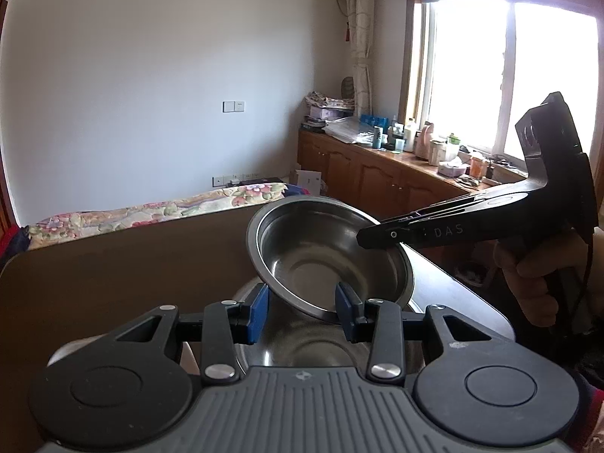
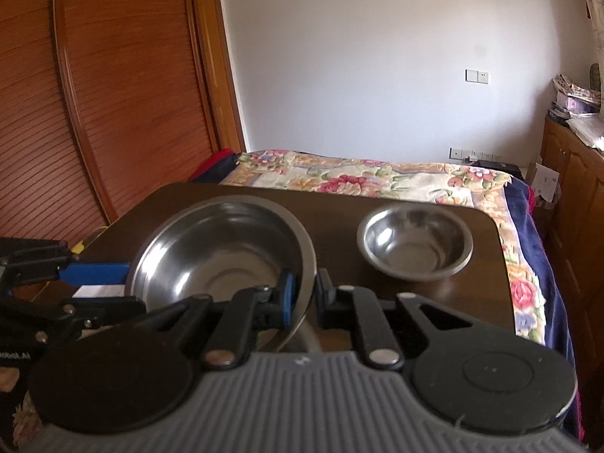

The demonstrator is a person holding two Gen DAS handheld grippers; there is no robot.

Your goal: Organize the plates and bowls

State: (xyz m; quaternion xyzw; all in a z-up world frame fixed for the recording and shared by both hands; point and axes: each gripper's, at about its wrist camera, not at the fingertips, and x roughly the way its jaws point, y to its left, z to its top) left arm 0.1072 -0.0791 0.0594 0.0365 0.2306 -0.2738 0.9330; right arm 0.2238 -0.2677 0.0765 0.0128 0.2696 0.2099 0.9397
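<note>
Dark brown table [image 1: 113,287] fills the left wrist view, bed behind it. Left gripper [image 1: 302,307] has its fingers apart, clamping nothing; a tilted steel bowl [image 1: 324,256] hangs just ahead, over another bowl [image 1: 302,347] at 6 o'clock. Right gripper [image 1: 381,232] pinches the tilted bowl's rim from 3 o'clock. Right wrist view: right gripper [image 2: 304,294] clamped on the tilted bowl's [image 2: 222,249] rim; small bowl [image 2: 415,245] sits on the table [image 2: 339,204] at 2 o'clock.

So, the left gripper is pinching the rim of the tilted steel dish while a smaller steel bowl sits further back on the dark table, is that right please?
Not quite: the right gripper pinches the rim of the tilted steel dish, as the right wrist view shows. The left gripper is open. The smaller steel bowl does sit further back on the dark table.
</note>
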